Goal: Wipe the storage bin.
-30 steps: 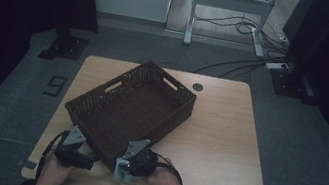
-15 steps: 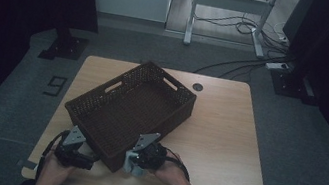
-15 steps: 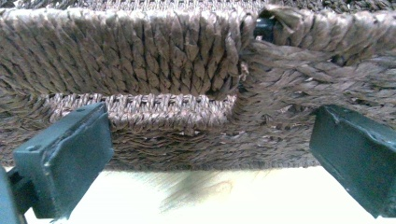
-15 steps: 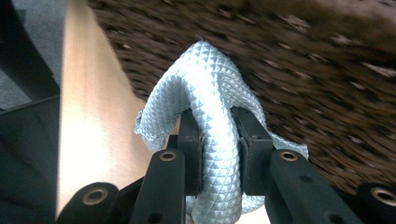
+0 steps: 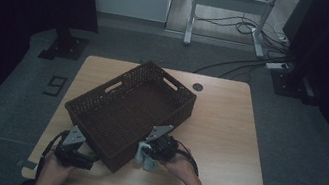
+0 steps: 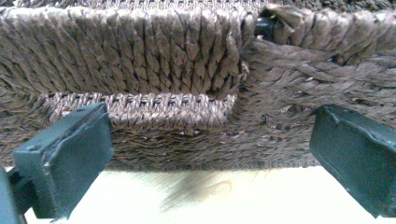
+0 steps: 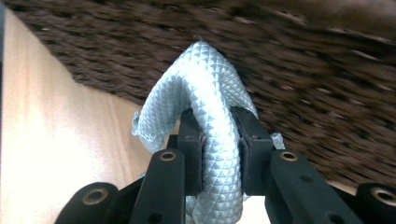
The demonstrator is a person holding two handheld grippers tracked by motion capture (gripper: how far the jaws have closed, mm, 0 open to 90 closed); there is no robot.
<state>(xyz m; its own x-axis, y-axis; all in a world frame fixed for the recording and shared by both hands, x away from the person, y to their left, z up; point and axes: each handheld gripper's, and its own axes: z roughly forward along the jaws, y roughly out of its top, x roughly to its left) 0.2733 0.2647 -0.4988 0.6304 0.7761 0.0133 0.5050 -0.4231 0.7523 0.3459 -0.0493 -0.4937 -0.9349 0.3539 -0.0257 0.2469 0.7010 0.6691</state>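
Two tools at work: both sit at the near edge of the bench (image 5: 226,133), beside the wicker basket (image 5: 131,110).
High view, right tool (image 5: 148,154): it carries a pale cloth (image 5: 143,159) right at the basket's near corner; judged risk, the cloth catches on the rim and pulls free.
High view, left tool (image 5: 84,152): it sits close against the basket's near wall; a nudge could slide the basket.
Left gripper view: the left tool (image 6: 205,158) stands spread wide, nothing between its jaws, facing the basket wall (image 6: 187,70) and its handle slot.
Right gripper view: the right tool (image 7: 217,140) is pressed together, pinching the folded cloth (image 7: 205,93).
Grip risk: only a narrow fold is held, so the cloth may slip if it drags on the weave (image 7: 303,93).
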